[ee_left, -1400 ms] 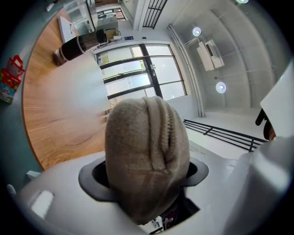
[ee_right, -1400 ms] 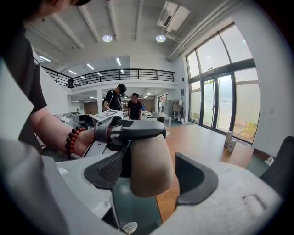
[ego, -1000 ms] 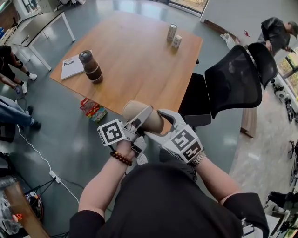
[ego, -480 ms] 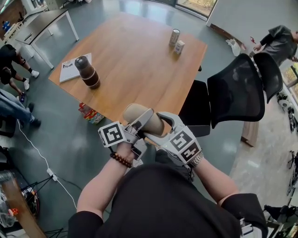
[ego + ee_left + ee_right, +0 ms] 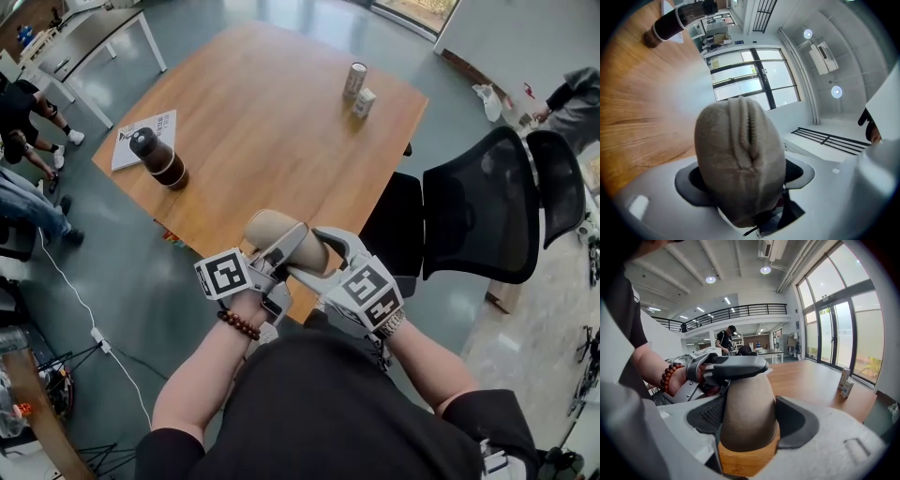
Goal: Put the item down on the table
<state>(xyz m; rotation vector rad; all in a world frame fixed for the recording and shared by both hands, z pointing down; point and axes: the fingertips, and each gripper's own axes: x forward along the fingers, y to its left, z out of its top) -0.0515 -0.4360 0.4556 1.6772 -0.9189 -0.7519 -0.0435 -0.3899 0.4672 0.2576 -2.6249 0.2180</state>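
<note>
Though your left gripper point(image 5: 281, 251) has just been easing its jaws wider, it and your right gripper point(image 5: 314, 255) both seem clamped on the tan zip pouch point(image 5: 267, 227). It hangs over the worktop point(image 5: 272, 122)'s near edge, long axis left-right.

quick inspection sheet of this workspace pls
surface: wooden table, few things on it
job's things: tan zip pouch held over the near table edge, not yet down
clutter: brown bottle next to booklet; can and carton at far edge
grippers: left gripper and right gripper both clamp the pouch; left jaws have just been opening slightly
cables: white cable, power strip on floor, left
surroundings: black office chair; bystanders at the edges
</note>
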